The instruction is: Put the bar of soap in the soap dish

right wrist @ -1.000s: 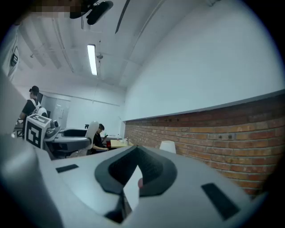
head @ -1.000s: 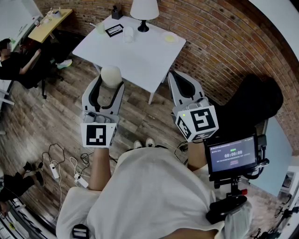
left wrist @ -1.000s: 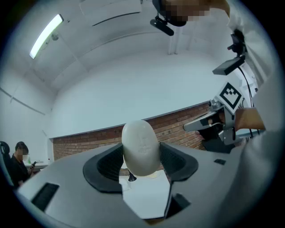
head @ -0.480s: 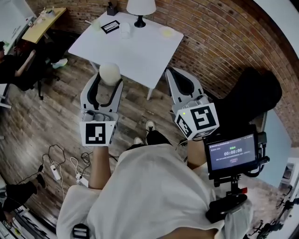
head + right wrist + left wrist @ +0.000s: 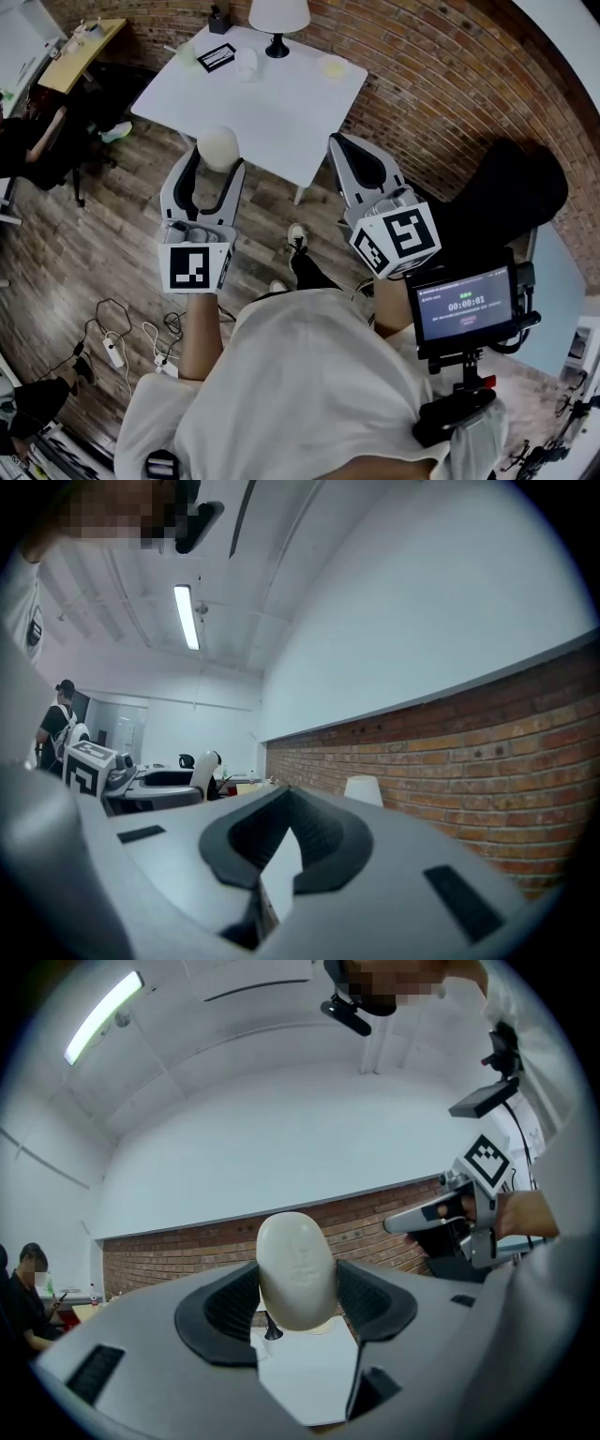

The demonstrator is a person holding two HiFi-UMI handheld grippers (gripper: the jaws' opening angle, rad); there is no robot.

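Loose cables point(image 5: 112, 323) lie on the wood floor at the far left, near the person's feet, and could catch a foot while stepping in.

The left gripper point(image 5: 217, 161) is closed on the bar of soap point(image 5: 217, 146), its pads pinching only the lower half while the rounded top stands proud of the jaws. That looks like the main risk: a smooth, egg-shaped bar may squirt out if squeezed harder or tipped. It hangs over the floor, short of the white table point(image 5: 281, 117), so it would drop there.

On the table, a cup point(image 5: 247, 61) and a lamp point(image 5: 278, 19) stand near the far edge. A pale round thing point(image 5: 331, 66) by the far right corner is probably the soap dish, though I cannot be sure. Reaching across could knock the cup.

The right gripper point(image 5: 337, 145) is closed and holds nothing, so it cannot catch a slip.
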